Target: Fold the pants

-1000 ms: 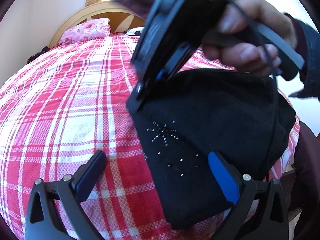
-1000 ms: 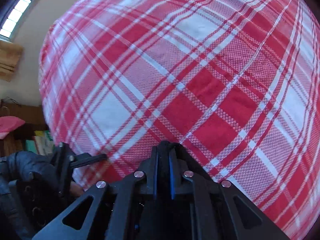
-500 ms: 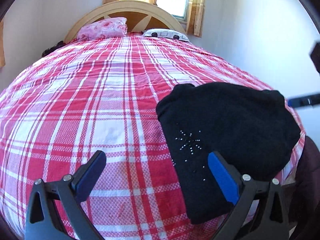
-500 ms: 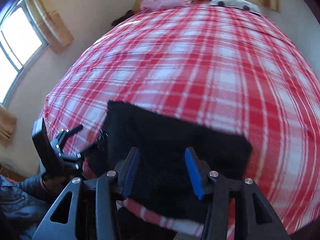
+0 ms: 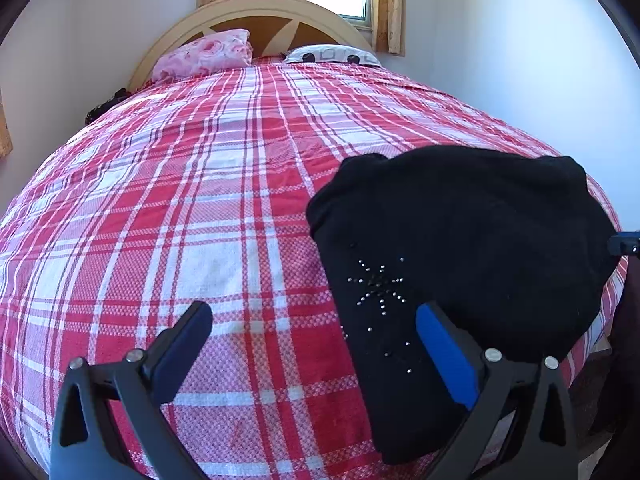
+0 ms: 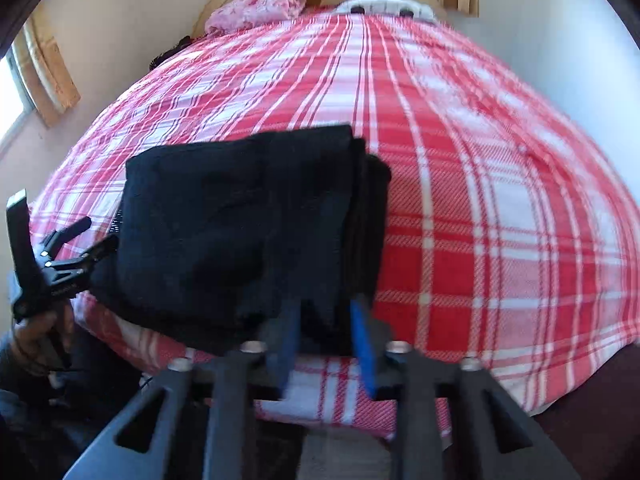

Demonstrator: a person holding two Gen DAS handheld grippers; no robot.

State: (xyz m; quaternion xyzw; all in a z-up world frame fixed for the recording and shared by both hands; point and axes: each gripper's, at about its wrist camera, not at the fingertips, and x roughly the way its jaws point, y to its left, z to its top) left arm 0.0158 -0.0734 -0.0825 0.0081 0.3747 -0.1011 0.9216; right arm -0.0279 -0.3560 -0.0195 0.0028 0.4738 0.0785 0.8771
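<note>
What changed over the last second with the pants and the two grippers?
The right gripper, shut and pressed low over the bedspread a second ago, opened and drew back off the folded black pants. The left gripper stayed open and empty. The pants stayed folded near the edge of the plaid bedspread.

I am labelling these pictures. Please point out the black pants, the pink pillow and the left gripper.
black pants [image 5: 480,232]: left wrist view, top folded layer.
pink pillow [image 5: 204,54]: left wrist view, its middle.
left gripper [image 5: 316,344]: left wrist view, between the open fingertips.
</note>
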